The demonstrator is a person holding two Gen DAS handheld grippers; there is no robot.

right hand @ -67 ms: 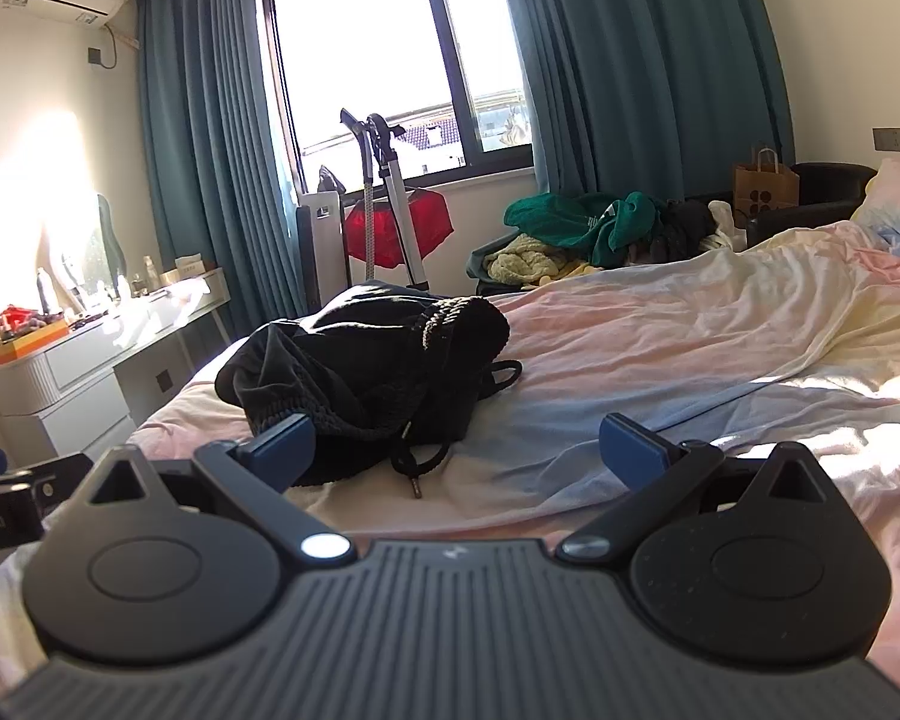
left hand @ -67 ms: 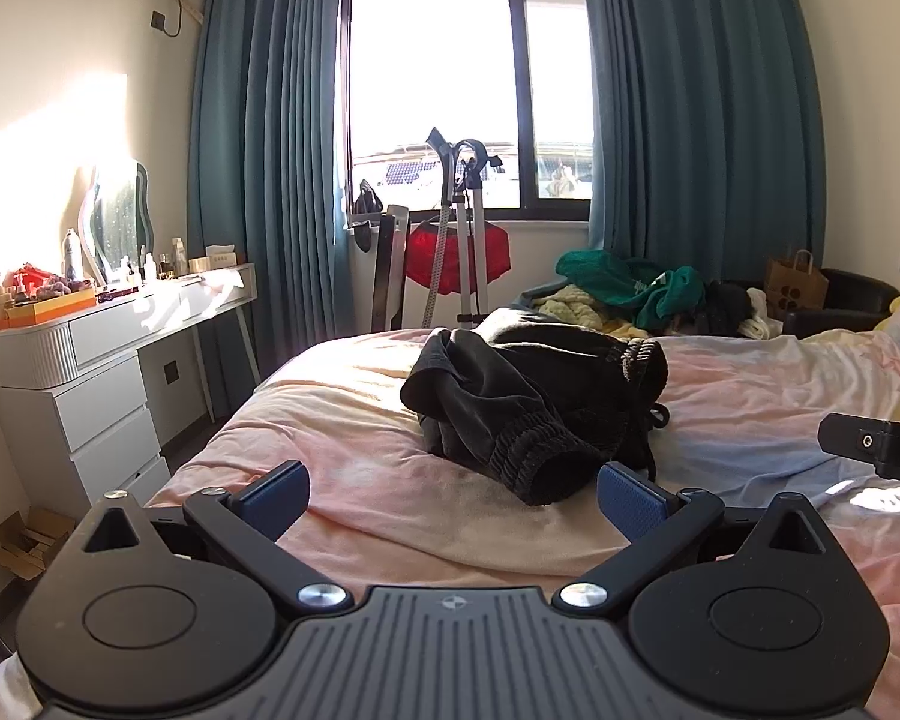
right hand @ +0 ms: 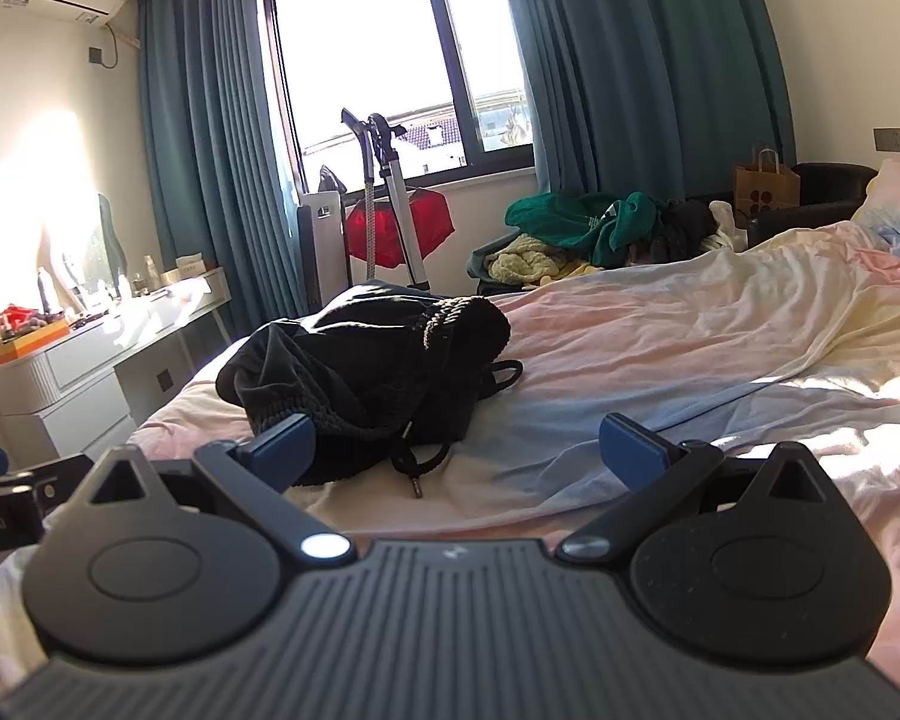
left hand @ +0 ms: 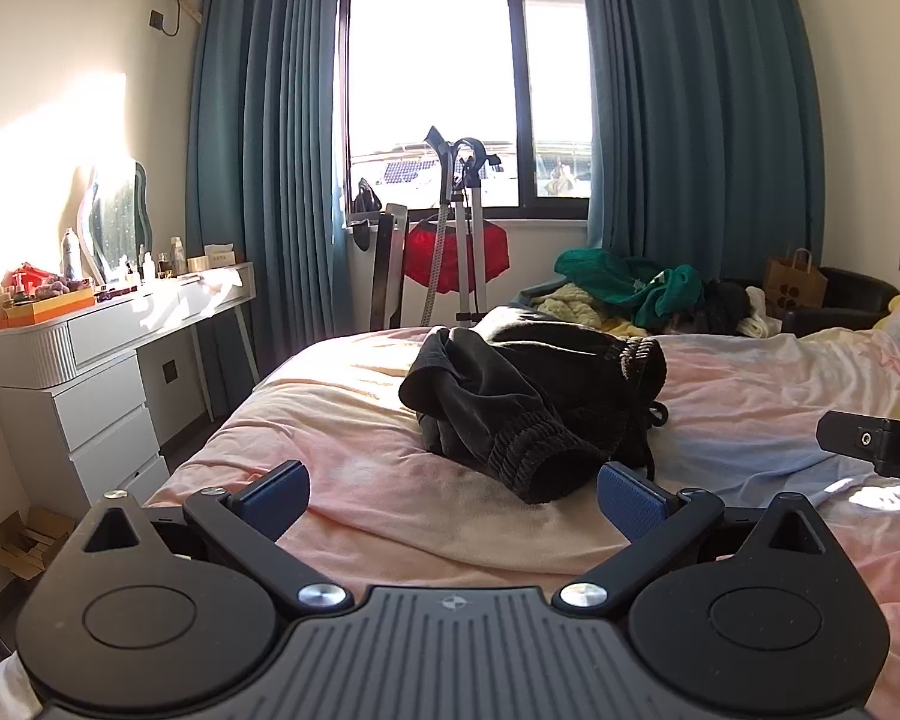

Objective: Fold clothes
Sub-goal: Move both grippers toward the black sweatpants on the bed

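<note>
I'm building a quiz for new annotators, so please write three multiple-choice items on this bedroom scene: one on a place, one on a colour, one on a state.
1. Where does the dark garment lie?
A. on the bed
B. on the dresser
C. on the floor

2. What colour are the curtains?
A. red
B. teal blue
C. white

3. How do the fingers of the left gripper and right gripper stand?
A. both shut on cloth
B. one open, one shut
C. both open, holding nothing

Answers:
1 A, it sits crumpled on the pastel bed sheet.
2 B, teal drapes hang on both sides of the window.
3 C, each wrist view shows a wide gap between the blue pads with no cloth in it.
</note>
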